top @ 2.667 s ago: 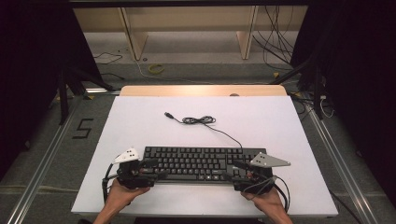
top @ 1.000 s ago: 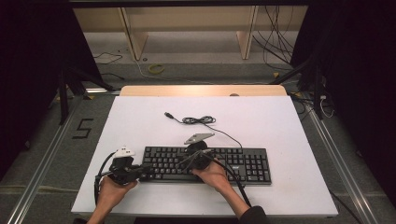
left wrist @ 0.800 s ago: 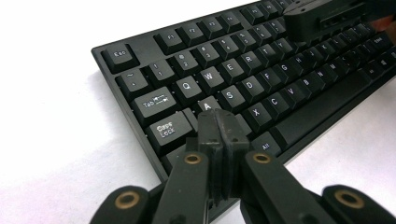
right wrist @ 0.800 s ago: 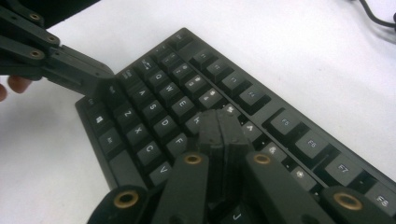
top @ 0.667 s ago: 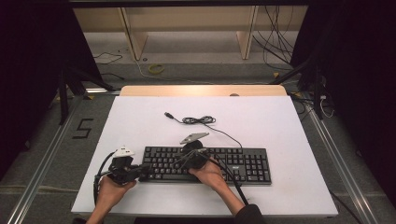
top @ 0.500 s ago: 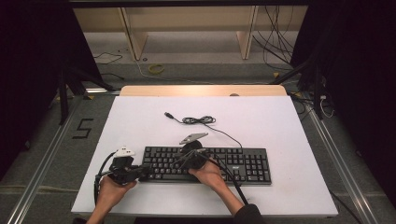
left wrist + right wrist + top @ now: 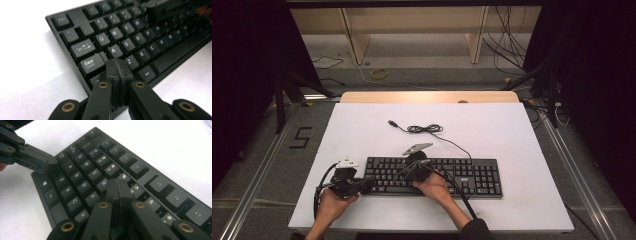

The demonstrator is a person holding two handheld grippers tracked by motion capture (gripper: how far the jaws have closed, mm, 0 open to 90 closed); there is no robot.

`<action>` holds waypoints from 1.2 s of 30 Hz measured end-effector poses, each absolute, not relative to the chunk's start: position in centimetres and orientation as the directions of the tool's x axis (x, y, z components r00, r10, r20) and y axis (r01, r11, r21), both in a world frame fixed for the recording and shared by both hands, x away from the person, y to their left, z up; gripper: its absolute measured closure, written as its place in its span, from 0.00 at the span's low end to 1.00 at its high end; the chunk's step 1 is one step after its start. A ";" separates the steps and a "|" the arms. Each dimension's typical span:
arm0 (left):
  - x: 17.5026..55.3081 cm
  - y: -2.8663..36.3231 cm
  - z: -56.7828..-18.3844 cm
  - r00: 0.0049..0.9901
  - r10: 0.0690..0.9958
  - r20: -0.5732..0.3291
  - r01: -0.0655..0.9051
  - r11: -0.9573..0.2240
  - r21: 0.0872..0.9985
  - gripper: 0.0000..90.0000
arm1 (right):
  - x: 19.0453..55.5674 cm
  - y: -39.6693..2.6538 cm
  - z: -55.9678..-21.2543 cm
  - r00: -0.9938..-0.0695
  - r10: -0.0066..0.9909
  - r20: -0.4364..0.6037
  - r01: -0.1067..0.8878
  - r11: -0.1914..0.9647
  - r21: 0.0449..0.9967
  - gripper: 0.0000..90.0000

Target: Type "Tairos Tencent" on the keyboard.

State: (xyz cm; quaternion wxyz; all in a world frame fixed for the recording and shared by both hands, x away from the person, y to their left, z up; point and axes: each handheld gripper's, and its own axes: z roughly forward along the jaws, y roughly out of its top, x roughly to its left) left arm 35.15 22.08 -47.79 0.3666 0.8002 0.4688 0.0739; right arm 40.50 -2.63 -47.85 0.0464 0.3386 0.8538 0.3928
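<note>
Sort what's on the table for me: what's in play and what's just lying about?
In play:
keyboard
left gripper, jaws shut, at the Shift corner
right gripper, jaws shut, over the T/G keys

Lying about:
keyboard's cable, coiled behind it
table
</note>
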 end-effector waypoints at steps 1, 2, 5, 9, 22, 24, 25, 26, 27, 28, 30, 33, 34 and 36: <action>35.1 22.1 -47.9 0.552 0.803 -0.226 0.695 -0.293 0.657 0.99 | 40.5 -2.6 -47.9 -0.766 0.615 0.187 0.542 0.462 0.702 1.00; 35.2 22.2 -47.9 0.551 0.802 -0.231 0.697 -0.289 0.656 0.99 | 40.5 -2.6 -48.0 -0.763 0.619 0.186 0.550 0.469 0.691 1.00; 35.3 22.3 -47.9 0.552 0.797 -0.245 0.701 -0.285 0.654 0.99 | 40.4 -2.6 -48.1 -0.764 0.618 0.186 0.546 0.467 0.696 1.00; 35.3 22.3 -47.9 0.554 0.797 -0.242 0.700 -0.288 0.653 0.99 | 40.4 -2.5 -48.0 -0.763 0.618 0.190 0.550 0.465 0.694 1.00; 35.1 22.4 -47.1 0.574 0.775 -0.262 0.656 -0.245 0.714 0.89 | 39.8 -3.7 -46.5 -0.764 0.606 0.222 0.534 0.402 0.744 0.90; 35.1 22.3 -47.0 0.582 0.771 -0.261 0.645 -0.241 0.725 0.84 | 39.8 -4.3 -46.1 -0.766 0.602 0.224 0.527 0.390 0.755 0.83; 35.1 22.3 -46.9 0.585 0.767 -0.262 0.642 -0.241 0.728 0.84 | 39.8 -4.3 -46.1 -0.766 0.602 0.224 0.527 0.390 0.755 0.83; 35.1 22.2 -46.9 0.588 0.765 -0.263 0.639 -0.240 0.731 0.82 | 39.7 -4.5 -46.0 -0.767 0.602 0.222 0.524 0.387 0.759 0.81; 35.1 22.2 -46.9 0.590 0.762 -0.265 0.636 -0.238 0.734 0.78 | 39.7 -4.9 -45.8 -0.764 0.603 0.229 0.526 0.378 0.762 0.73; 35.1 22.2 -46.9 0.593 0.760 -0.267 0.635 -0.237 0.736 0.75 | 39.7 -5.1 -45.7 -0.765 0.601 0.232 0.526 0.374 0.764 0.71; 35.1 22.1 -46.9 0.592 0.758 -0.275 0.634 -0.228 0.739 0.72 | 39.6 -5.3 -45.6 -0.764 0.600 0.237 0.526 0.366 0.768 0.69; 35.2 22.0 -46.9 0.590 0.759 -0.277 0.628 -0.215 0.748 0.65 | 39.5 -6.0 -45.3 -0.760 0.604 0.241 0.526 0.353 0.774 0.62; 35.2 22.0 -46.8 0.589 0.759 -0.277 0.626 -0.212 0.750 0.62 | 39.4 -6.2 -45.3 -0.761 0.602 0.240 0.521 0.348 0.779 0.61; 35.3 22.1 -46.9 0.590 0.756 -0.283 0.627 -0.207 0.751 0.57 | 39.1 -6.8 -45.1 -0.763 0.598 0.247 0.516 0.333 0.789 0.57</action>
